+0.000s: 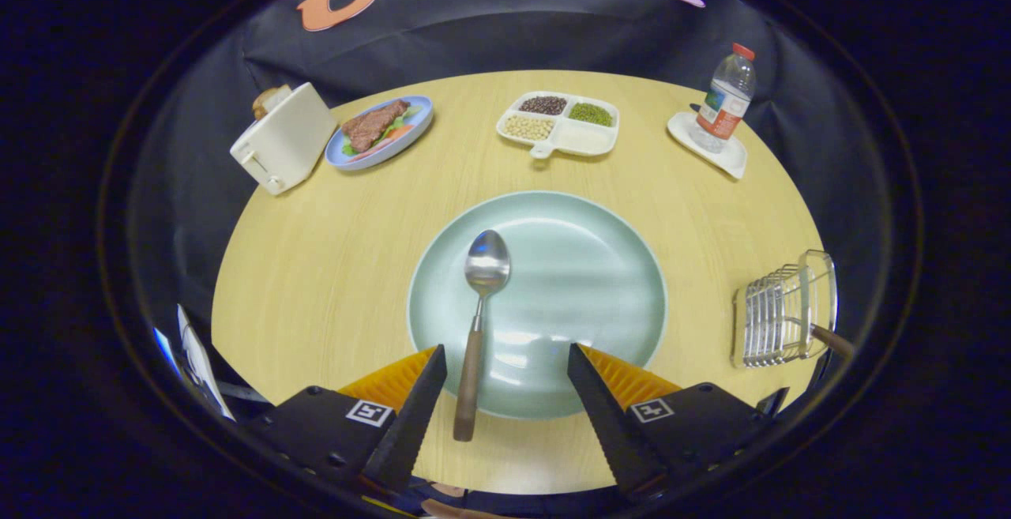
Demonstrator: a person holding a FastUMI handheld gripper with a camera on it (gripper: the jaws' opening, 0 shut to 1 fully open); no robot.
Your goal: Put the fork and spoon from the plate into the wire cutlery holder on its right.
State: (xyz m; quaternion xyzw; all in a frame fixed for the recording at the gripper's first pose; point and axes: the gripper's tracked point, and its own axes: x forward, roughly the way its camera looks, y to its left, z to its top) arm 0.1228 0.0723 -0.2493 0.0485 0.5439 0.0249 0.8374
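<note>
A pale green plate (584, 266) lies on the round wooden table just ahead of my fingers. On it rests a spoon (479, 317) with a metal bowl and a brown wooden handle; the handle runs back over the plate's near rim, close to the left finger. My gripper (505, 355) is open, its fingers spread above the plate's near edge with nothing pressed between them. To the right of the plate stands the wire cutlery holder (778, 314). A brown wooden handle (833, 340) sticks out of it.
At the far side of the table stand a cream toaster (283, 140), a blue plate of meat and vegetables (381, 130), a white divided dish of beans (559, 122), and a water bottle (725, 99) on a white coaster. Papers lie beyond the table's left edge.
</note>
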